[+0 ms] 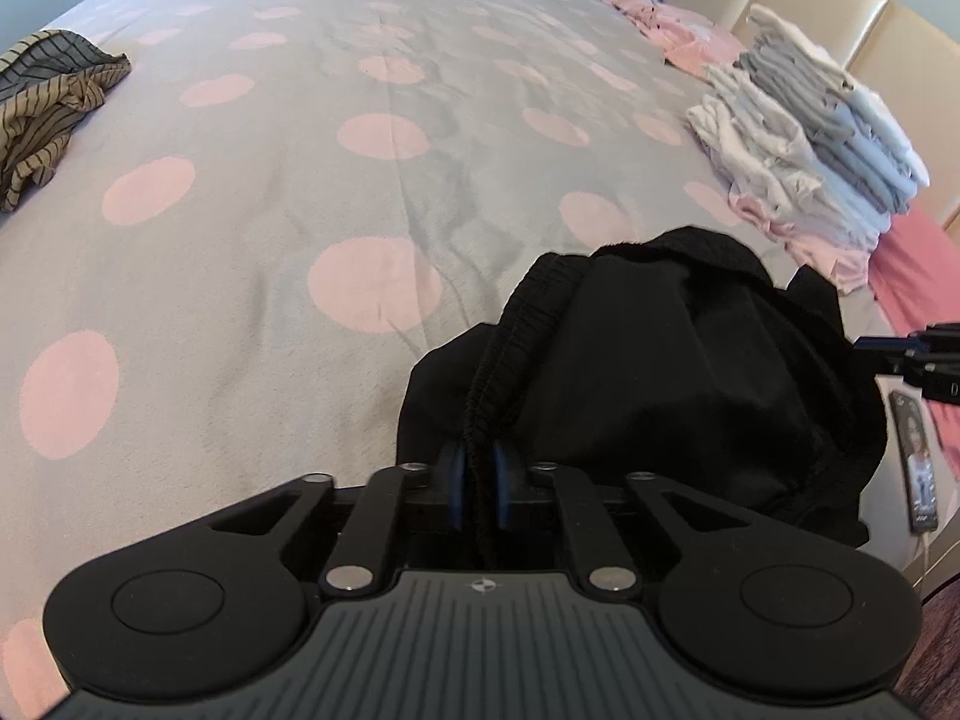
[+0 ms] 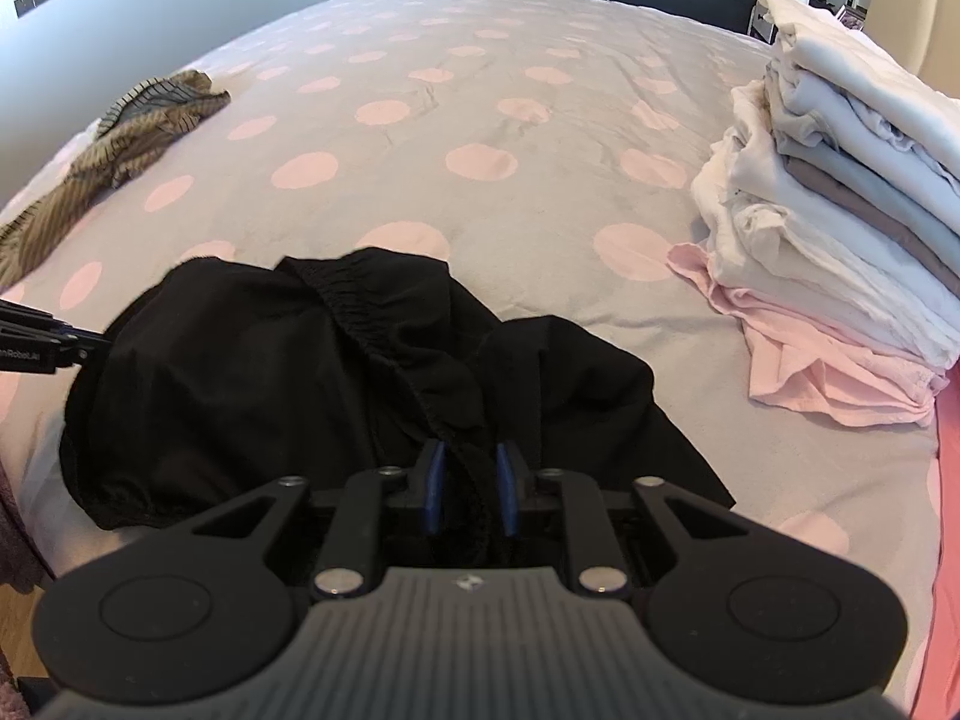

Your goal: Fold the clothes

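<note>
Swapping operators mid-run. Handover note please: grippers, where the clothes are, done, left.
Left gripper: shut on the elastic hem of the black garment.
Right gripper: shut on another stretch of the same hem.
Black garment lies bunched, unfolded, at the near edge of the polka-dot bedspread.
Done: folded stack at the right side of the bed.
Left: spread and fold the black garment, then the crumpled striped garment at the far left.
</note>
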`<state>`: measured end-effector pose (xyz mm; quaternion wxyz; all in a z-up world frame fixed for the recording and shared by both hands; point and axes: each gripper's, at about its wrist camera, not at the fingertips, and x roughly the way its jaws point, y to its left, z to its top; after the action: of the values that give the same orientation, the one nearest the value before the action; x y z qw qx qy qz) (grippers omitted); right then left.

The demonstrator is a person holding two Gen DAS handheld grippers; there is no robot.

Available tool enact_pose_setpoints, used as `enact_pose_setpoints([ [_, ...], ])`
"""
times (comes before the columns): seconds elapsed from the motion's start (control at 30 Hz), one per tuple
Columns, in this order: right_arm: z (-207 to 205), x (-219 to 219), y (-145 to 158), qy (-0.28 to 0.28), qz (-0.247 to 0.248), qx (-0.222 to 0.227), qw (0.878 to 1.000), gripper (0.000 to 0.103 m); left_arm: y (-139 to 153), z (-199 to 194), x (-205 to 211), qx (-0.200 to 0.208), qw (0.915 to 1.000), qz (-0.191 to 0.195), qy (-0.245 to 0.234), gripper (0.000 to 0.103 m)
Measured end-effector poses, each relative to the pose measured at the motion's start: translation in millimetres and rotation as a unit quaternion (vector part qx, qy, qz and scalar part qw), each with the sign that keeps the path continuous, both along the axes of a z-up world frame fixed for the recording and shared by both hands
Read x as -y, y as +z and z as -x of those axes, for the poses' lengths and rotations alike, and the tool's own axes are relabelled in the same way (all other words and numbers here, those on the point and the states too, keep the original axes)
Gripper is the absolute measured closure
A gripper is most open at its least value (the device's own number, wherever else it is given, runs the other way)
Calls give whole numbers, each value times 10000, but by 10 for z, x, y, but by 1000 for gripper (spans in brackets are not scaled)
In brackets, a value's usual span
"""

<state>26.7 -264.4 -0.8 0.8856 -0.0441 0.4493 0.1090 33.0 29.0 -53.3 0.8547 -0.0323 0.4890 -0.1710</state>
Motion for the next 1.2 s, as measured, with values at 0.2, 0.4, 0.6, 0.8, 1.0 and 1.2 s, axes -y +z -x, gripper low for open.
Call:
enact_pose_setpoints([
  [0.2,39,-59,88,-133,525,266,9982,100,18,32,39,164,9993,-334,-76,100],
  [0.4,190,-55,530,-770,1491,1329,9768,101,245,107,-3,626,9967,-512,38,100],
  [0.6,313,138,929,-1271,1625,1836,9611,101,824,167,-84,1363,9900,-354,78,100],
  [0.8,339,174,1478,-1523,1206,2298,9537,101,1713,5,-160,2362,9710,-222,307,100],
  [1.0,138,1,2305,-1425,968,2957,9396,101,2841,-253,-163,3418,9370,-631,342,100],
  [1.2,-45,-133,3097,-1457,691,3717,9142,101,3690,-290,-228,4014,9113,-688,606,100],
])
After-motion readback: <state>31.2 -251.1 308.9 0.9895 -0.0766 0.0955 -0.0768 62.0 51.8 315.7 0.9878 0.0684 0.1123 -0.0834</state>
